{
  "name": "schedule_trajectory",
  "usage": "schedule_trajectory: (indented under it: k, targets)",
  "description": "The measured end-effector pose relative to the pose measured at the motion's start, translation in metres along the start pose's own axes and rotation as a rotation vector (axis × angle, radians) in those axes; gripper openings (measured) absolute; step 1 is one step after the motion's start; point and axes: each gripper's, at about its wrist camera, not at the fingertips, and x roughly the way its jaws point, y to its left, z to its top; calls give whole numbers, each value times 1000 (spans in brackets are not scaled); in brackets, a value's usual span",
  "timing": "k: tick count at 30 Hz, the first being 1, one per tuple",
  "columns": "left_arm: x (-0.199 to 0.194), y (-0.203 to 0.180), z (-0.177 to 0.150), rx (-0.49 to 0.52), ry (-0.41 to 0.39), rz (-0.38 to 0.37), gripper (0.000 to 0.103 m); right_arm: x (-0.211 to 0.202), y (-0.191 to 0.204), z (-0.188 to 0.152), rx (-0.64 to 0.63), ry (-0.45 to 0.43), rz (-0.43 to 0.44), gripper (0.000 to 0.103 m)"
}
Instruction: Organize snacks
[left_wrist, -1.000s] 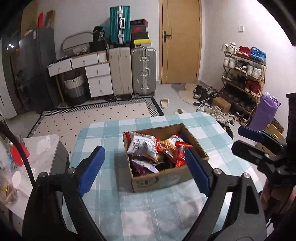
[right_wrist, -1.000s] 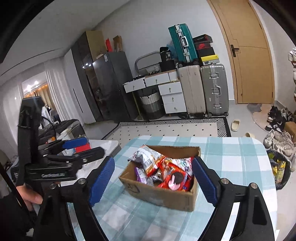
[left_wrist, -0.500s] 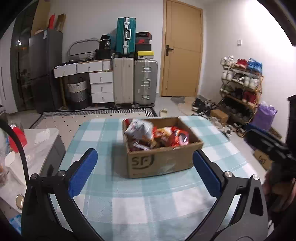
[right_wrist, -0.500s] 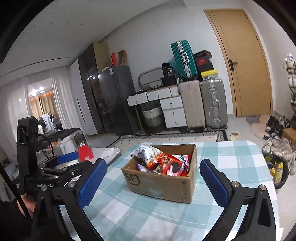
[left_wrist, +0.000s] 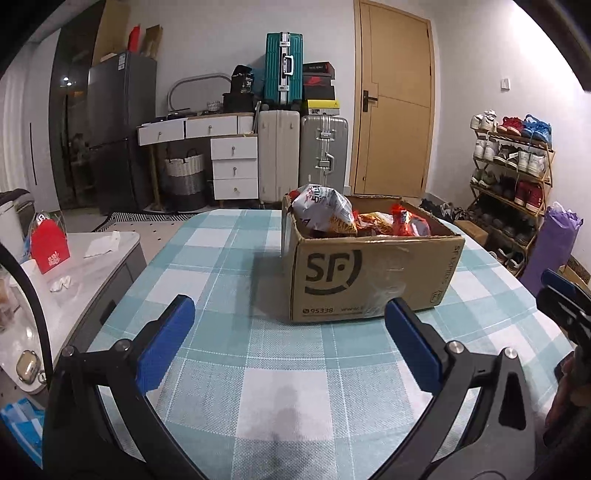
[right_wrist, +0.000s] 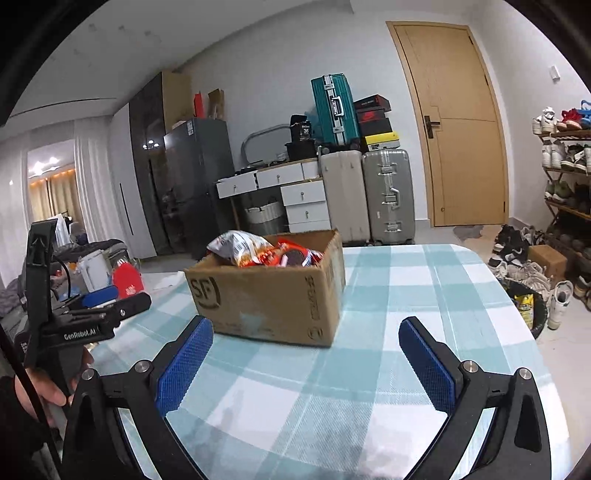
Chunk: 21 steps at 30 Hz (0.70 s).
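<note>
A brown cardboard box (left_wrist: 369, 273) marked SF stands on the teal checked tablecloth (left_wrist: 229, 266). It holds several snack bags, a white one (left_wrist: 323, 210) on top and red ones (left_wrist: 404, 221) beside it. My left gripper (left_wrist: 288, 325) is open and empty, low over the table, just in front of the box. My right gripper (right_wrist: 303, 343) is open and empty, in front of the box (right_wrist: 273, 291) at its right corner. The snack bags (right_wrist: 240, 247) show over the rim. The left gripper (right_wrist: 114, 310) appears at the left of the right wrist view.
A grey side table (left_wrist: 92, 258) with a red carton (left_wrist: 48, 247) stands left of the table. Suitcases (left_wrist: 303, 155), white drawers (left_wrist: 232, 166) and a door (left_wrist: 391, 99) are behind. A shoe rack (left_wrist: 513, 166) and a bin (right_wrist: 528, 306) are at the right.
Both grippers have dropped from above the box to low over the table, so the box now shows from the side. Both stay open and empty.
</note>
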Motion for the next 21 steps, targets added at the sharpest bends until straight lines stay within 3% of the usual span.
schedule_trajectory:
  k: [6,15,21]
  targets:
    - [3,-4,-15,50,-97,3,103,-4,1,-9,-10,-33,49,103]
    - [15,0,-12,24,-84,-5,103,0,14,-6,-58,-16,12,103]
    - [16,-12,-15,82,-109,-4,103,-1,22,-8,-105,-28,29,103]
